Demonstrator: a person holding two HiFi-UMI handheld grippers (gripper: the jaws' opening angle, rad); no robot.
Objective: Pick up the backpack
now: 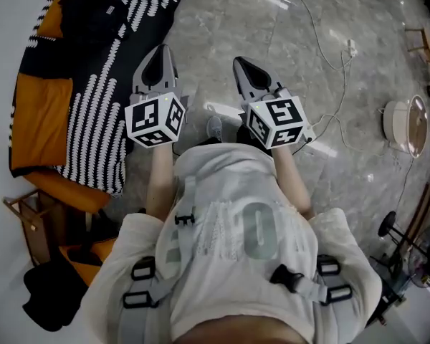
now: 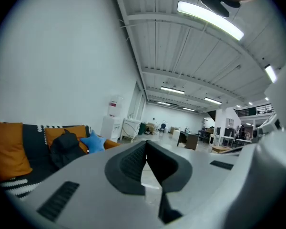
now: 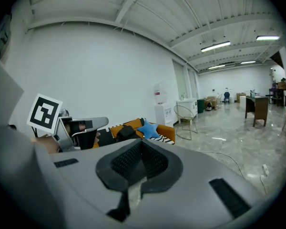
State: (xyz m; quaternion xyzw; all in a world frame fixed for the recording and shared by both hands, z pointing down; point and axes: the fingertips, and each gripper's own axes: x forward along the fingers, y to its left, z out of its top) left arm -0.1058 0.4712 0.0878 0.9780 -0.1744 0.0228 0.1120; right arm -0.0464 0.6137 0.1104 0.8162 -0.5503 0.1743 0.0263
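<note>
**Three cameras, one sofa shared**

The head view looks steeply down past the person's chest (image 1: 236, 221) onto the left gripper (image 1: 160, 52) and right gripper (image 1: 242, 67) above the floor (image 1: 308, 70). Each gripper view sits close behind its own jaws, facing roughly level. All three catch the sofa (image 1: 57, 106) (image 2: 9, 151) (image 3: 168, 130).

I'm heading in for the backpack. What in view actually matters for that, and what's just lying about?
For the job: black backpack on the sofa; left gripper and right gripper, both shut and empty.
Just lying about: blue star cushion; striped blanket; floor cable; round white device.
</note>
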